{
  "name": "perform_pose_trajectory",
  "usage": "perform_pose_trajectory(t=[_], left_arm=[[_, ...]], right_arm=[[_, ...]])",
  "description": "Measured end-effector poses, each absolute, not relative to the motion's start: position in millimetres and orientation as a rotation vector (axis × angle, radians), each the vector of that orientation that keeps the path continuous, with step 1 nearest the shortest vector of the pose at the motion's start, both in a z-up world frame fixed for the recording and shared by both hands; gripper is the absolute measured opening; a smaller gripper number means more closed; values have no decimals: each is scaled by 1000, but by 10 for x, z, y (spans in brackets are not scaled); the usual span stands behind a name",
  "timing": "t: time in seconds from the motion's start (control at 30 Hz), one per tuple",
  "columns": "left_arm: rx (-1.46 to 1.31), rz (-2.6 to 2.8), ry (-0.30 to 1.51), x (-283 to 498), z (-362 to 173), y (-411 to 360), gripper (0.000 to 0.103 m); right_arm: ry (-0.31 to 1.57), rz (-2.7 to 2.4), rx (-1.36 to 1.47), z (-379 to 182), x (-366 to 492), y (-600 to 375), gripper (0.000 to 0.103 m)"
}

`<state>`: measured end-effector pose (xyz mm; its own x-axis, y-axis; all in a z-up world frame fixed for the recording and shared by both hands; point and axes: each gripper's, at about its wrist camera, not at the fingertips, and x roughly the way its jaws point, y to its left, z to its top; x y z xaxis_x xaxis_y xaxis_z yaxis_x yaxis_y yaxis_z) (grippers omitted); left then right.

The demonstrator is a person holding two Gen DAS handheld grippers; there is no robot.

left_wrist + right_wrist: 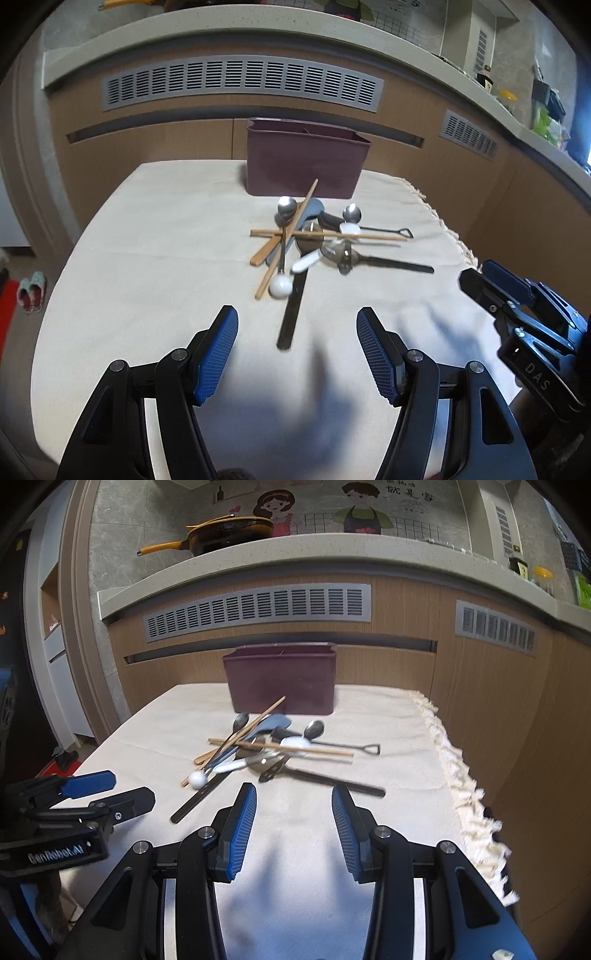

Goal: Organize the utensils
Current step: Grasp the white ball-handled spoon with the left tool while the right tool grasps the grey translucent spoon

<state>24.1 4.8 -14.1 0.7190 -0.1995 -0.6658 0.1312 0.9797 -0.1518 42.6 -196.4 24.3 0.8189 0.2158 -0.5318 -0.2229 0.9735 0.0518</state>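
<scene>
A heap of utensils (314,236) lies on the cream cloth: metal spoons, wooden chopsticks (328,235), a ball-ended spoon (280,285), black-handled pieces (291,317). The heap also shows in the right wrist view (266,753). Behind it stands a maroon divided bin (306,162), also in the right wrist view (282,679). My left gripper (297,325) is open and empty, short of the heap. My right gripper (293,801) is open and empty, just before a black handle (332,779). Each gripper shows in the other's view, the right one (480,277) and the left one (125,790).
The cream cloth (166,240) covers the table; its fringed edge (461,775) runs along the right side. Wooden cabinets with grey vents (240,81) stand behind. A pan (221,531) sits on the counter above. Slippers (31,291) lie on the floor at left.
</scene>
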Motion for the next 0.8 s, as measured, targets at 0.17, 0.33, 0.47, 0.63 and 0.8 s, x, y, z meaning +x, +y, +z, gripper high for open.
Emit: perform_pose_trajectory(t=[0.17,0.33,0.47,0.63,0.8], left_arm=[[-166,-258,768,563,-71,272,67],[-167,-305,815,953,-62,385,67],[-106,-295,834,1040,-158,366,66],[-48,-262,854,993,-375,164,61],[-30,-122,887,1011,-493,98,34]], right_arm=[[553,215,-50,296,651,-2033,40],[592,221,-55,317,1022,-2100,40],[600,216,-92,296,1251,-2109,40],[620,236,-112,212,1442,-2111,39],[657,262,-116,122,1510,-2109,39]])
